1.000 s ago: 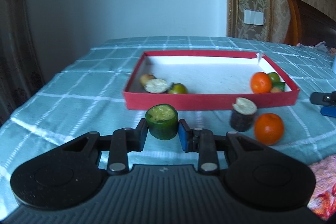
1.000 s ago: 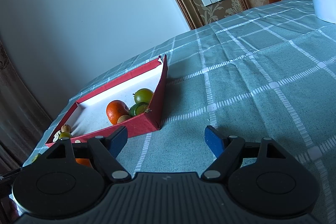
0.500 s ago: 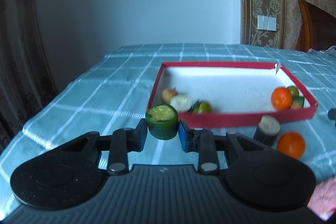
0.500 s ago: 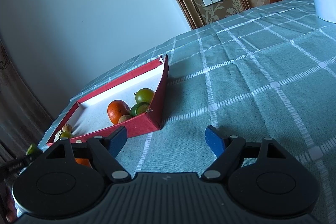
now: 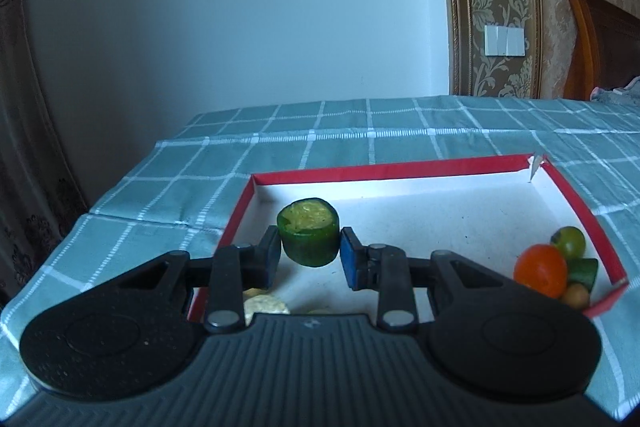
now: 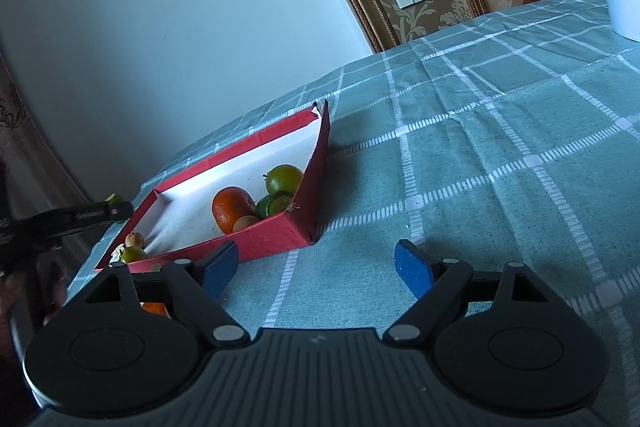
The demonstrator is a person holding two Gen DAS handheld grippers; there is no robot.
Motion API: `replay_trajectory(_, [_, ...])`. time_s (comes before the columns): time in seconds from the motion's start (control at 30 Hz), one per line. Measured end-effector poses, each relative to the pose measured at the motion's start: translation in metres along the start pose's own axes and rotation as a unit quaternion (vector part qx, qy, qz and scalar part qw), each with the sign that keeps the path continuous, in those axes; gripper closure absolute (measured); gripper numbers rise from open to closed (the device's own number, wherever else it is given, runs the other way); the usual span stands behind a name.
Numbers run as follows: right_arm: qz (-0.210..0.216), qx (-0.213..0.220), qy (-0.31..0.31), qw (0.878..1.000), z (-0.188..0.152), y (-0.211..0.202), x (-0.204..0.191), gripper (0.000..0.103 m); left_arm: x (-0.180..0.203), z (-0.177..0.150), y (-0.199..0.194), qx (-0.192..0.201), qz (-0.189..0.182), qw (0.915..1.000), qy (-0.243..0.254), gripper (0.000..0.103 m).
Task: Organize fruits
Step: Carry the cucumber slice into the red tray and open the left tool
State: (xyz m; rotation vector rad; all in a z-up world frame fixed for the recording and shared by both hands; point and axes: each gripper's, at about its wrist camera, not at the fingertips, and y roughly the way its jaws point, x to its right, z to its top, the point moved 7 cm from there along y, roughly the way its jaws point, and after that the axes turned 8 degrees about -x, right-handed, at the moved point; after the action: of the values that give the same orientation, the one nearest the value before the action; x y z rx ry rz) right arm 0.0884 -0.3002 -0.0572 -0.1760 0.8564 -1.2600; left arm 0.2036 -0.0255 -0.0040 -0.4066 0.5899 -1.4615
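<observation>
A teal checked cloth covers the bench beside a pale wall. The left gripper fingers pinch a green cut fruit chunk above the red-walled white tray. The right gripper fingers gape wide, holding nothing.

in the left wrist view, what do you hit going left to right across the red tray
Left wall of the red tray → green cut fruit piece gripped by the left gripper → orange → green round fruit → right wall of the tray.
</observation>
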Motion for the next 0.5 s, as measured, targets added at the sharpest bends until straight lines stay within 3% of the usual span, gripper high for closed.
replay_trajectory(0.5, [0.001,-0.001,0.0,1.0,0.0,0.0,0.0,0.016,-0.009,-0.014,0.032,-0.043,-0.005,0.9987,-0.028,0.074])
